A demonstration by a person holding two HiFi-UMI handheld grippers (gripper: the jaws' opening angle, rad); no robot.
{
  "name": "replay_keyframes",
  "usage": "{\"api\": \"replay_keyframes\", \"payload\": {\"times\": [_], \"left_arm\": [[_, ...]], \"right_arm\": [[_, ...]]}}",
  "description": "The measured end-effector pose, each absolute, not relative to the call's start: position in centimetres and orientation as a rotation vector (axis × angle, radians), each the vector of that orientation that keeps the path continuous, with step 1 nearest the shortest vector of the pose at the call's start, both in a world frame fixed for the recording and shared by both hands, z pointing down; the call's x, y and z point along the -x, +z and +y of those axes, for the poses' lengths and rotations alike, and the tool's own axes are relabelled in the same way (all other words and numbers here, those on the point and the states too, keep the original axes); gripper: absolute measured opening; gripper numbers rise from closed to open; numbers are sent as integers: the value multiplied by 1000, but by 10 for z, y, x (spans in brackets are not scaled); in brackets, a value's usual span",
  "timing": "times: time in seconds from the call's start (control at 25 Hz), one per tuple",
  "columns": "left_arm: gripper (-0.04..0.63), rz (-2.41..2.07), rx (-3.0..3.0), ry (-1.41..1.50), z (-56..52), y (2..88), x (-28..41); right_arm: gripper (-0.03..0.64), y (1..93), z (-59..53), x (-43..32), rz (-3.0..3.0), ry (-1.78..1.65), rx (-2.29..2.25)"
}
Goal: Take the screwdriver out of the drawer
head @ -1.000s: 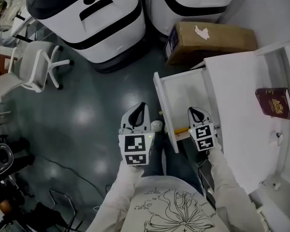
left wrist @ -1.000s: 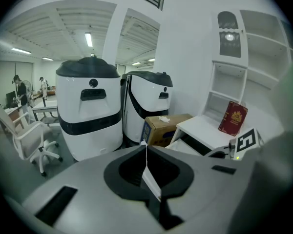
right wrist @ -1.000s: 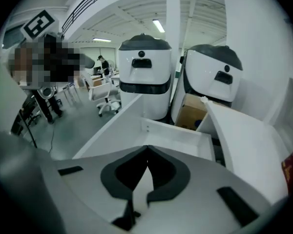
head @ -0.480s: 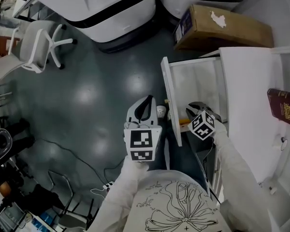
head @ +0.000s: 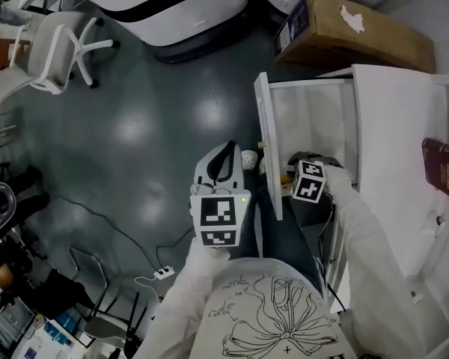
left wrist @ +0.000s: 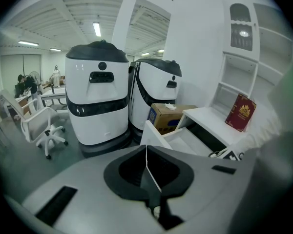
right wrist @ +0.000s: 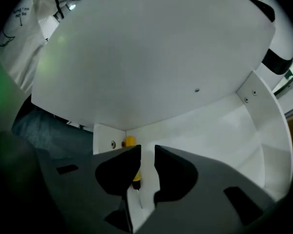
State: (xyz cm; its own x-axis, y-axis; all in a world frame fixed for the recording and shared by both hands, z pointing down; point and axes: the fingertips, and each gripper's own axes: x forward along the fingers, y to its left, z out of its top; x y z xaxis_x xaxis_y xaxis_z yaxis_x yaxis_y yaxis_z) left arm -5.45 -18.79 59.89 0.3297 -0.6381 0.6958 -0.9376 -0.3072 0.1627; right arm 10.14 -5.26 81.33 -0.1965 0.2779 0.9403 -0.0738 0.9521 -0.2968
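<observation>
"Two things to line up before I close: the drawer [head: 308, 118] and the tool in it. The drawer stands pulled well out, so I have room to come in from above."

"Where are your grippers?"

"My right gripper [right wrist: 147, 152] points steeply down into the drawer's near corner, by the front panel. Its jaws have just been opening and stand apart with nothing pinched; only a sliver of the tool shows in the gap. My left gripper [left wrist: 146, 150] is pressed together and empty, outside the drawer over the floor. I'd leave it there, clear of the panel."

"And the screwdriver?"

"The screwdriver [right wrist: 130, 141] lies on the drawer bottom, tucked into that corner. Its yellow handle peeks past one jaw, and the rest is mostly hidden behind it."

"So how would you take it?"

"I judge I'm off to one side. I'd shift across until the handle sits squarely between the pads, lower until they straddle it, then close on the handle, not the thin shaft, which could slip. The corner is tight, so I'd keep the jaws no wider than needed and lift straight up."
</observation>
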Motion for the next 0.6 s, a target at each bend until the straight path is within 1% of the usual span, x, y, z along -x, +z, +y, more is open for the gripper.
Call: {"api": "replay_keyframes", "payload": {"times": [0.28, 0.48, 0.6], "left_arm": [[6, -1373, -2028, 712, -182, 607, 54], [6, -1358, -2022, 723, -178, 612, 52], [6, -1349, -2012, 735, -175, 618, 52]], "right_arm": [[111, 828, -30, -104, -1684, 359, 313], [114, 837, -19, -108, -1642, 424, 386], [140, 839, -12, -108, -1610, 492, 444]]}}
